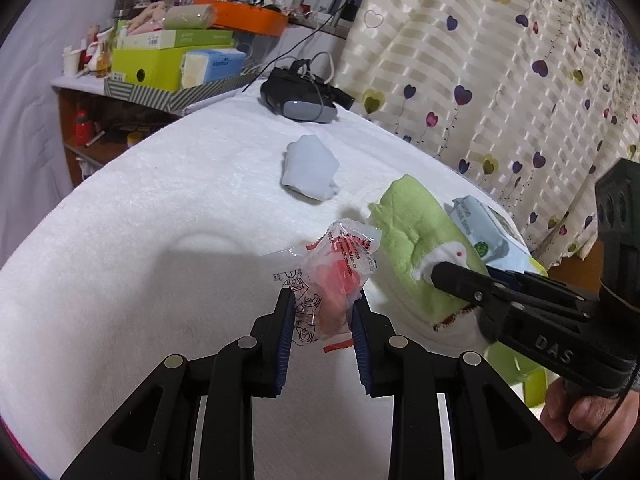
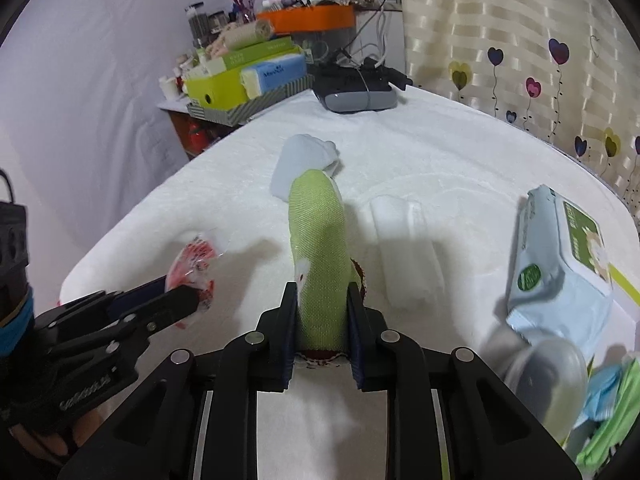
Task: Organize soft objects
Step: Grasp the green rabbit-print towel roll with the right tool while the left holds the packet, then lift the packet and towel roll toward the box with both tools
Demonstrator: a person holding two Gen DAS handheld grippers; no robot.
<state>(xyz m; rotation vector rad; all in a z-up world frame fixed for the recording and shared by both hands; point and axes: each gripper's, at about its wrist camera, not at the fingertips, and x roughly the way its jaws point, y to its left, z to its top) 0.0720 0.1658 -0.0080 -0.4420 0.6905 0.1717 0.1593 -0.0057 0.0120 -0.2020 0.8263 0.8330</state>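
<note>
Right gripper (image 2: 322, 292) jaws pinch lime-green plush (image 2: 320, 248) (white eye patch); left gripper (image 1: 322, 304) jaws pinch crinkly clear-red packet (image 1: 340, 264).

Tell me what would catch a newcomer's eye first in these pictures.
The right gripper is clamped on a lime-green plush toy at the centre of the white blanket. Just left of it, the left gripper pinches a clear packet with red contents.

Crinkly glossy plastic packet (image 1: 340, 276); fleecy white cover (image 1: 160, 208)
</note>
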